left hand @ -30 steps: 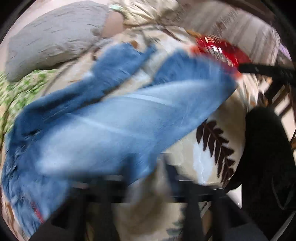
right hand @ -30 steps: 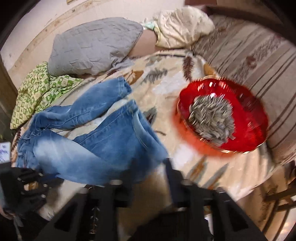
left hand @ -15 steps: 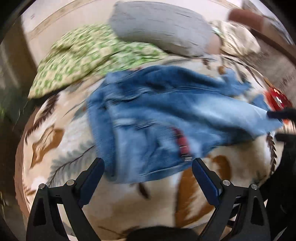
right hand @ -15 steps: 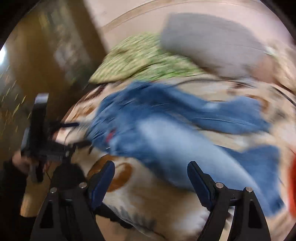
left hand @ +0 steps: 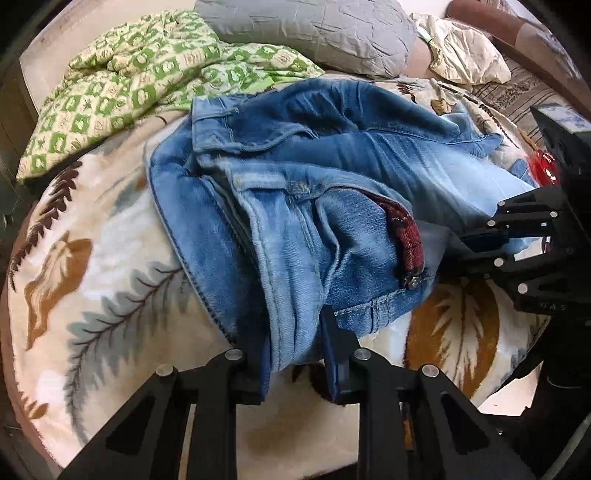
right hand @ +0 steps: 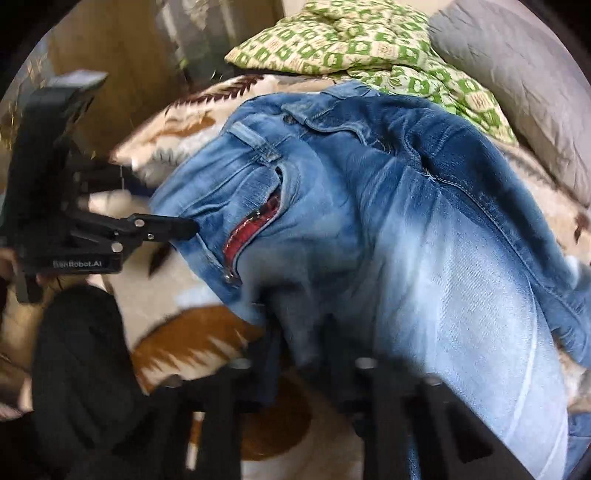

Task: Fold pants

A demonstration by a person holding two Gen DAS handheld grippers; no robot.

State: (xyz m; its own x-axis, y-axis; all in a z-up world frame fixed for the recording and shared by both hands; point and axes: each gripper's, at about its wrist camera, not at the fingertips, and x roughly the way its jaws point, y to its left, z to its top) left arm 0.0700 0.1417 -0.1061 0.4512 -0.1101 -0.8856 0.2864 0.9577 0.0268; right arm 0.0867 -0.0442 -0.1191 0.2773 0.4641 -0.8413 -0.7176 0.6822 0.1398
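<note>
Denim first: the jeans (left hand: 314, 192) are bunched in a loose heap on the bed, spread over that leaf-print blanket (left hand: 92, 258), waistband end toward you and the faded legs trailing off to the far right. There's a red plaid lining (left hand: 408, 236) peeking out at the open fly.

Your left tool (left hand: 295, 354) has its fingers closed down on a thick fold of the waistband, fabric pinched right between them. Your right tool (right hand: 306, 354) looks clamped on the denim too, near the fly side, though that view is pretty blurry down low so the exact bite is hard to make out. From the left camera you can see the right tool coming in from the right edge, its tip buried in the pale leg fabric.

Behind the jeans there's a green checkered quilt (left hand: 147, 74), a grey pillow (left hand: 314, 29) and a crumpled cream cloth (left hand: 465, 55). A bit of something red (left hand: 545, 168) shows at the far right, mostly hidden by your right tool.
</note>
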